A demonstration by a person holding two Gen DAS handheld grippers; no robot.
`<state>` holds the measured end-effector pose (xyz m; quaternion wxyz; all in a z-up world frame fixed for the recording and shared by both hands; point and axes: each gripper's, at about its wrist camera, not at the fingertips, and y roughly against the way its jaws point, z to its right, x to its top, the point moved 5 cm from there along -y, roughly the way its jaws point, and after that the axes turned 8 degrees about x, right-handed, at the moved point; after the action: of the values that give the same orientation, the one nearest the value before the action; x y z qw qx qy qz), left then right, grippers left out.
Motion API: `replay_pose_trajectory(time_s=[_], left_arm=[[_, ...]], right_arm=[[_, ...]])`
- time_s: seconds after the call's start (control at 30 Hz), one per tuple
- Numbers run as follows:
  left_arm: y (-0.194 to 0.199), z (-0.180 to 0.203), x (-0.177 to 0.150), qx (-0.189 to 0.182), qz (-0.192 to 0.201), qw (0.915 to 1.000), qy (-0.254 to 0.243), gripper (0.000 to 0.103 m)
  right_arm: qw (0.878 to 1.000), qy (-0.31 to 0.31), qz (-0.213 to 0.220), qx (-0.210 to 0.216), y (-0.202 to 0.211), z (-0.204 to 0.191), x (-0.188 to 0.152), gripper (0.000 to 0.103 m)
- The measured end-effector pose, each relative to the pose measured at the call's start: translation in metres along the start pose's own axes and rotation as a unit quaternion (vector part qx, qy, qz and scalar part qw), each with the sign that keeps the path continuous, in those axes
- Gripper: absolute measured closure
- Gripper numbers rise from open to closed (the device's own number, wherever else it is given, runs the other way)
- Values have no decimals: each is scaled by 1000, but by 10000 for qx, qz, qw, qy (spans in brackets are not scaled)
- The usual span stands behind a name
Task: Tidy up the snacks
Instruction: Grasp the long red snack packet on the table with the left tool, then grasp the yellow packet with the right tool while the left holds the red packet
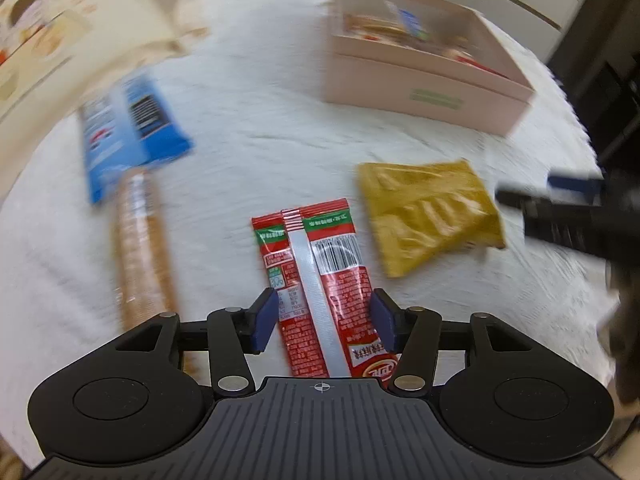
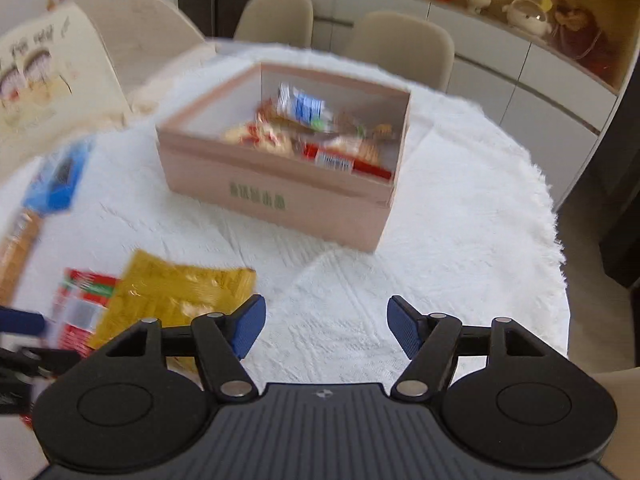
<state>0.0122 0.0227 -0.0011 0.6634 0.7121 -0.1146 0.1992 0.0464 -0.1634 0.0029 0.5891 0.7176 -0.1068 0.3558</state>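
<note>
A red snack packet (image 1: 320,280) lies between the blue pads of my left gripper (image 1: 324,316); the jaws stand on either side of it, close to its edges, and the packet looks sharp while the table is blurred. A yellow packet (image 1: 428,212) lies to its right, a biscuit roll (image 1: 142,248) and a blue packet (image 1: 128,128) to its left. The pink box (image 2: 280,196) holds several snacks. My right gripper (image 2: 326,326) is open and empty above the cloth, in front of the box. The yellow packet (image 2: 176,292) and red packet (image 2: 84,300) show at its left.
A white textured cloth (image 2: 460,220) covers the round table. An illustrated bag (image 2: 44,76) stands at the far left. Beige chairs (image 2: 400,48) ring the far side, with cabinets and shelves behind. The right gripper shows as a dark shape in the left wrist view (image 1: 580,216).
</note>
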Motion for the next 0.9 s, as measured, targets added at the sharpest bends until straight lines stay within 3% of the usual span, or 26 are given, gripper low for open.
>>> replay_pose_trajectory(time_s=[0.1,0.17,0.3,0.47,0.63,0.8,0.9], left_arm=[[-2,-14,1,69,-39,9997,220,44],[-3,-19,3,47,-67,9994,331,44],[-4,-22,3,-3,-77,9992,382,44],[-3,-24,-3,-299,-46,9987,415,45],[0,-23,-10,-453,-107,9981,412,45],[1,-14,-12,-615,-168,9976,271,45],[3,-8,-15,-741,-174,9970,141,45]], right_arm=[[9921,335,-296,1171,9,-27,-9,37],[9873,610,-229,1448,20,-38,-8,37],[9852,988,79,1402,27,-44,7,32],[9812,643,-129,1814,0,-49,25,30],[9821,757,-345,1689,-35,-65,28,30],[9771,1074,-345,1806,-27,-74,25,30],[9821,1010,-394,1542,-26,-62,20,30]])
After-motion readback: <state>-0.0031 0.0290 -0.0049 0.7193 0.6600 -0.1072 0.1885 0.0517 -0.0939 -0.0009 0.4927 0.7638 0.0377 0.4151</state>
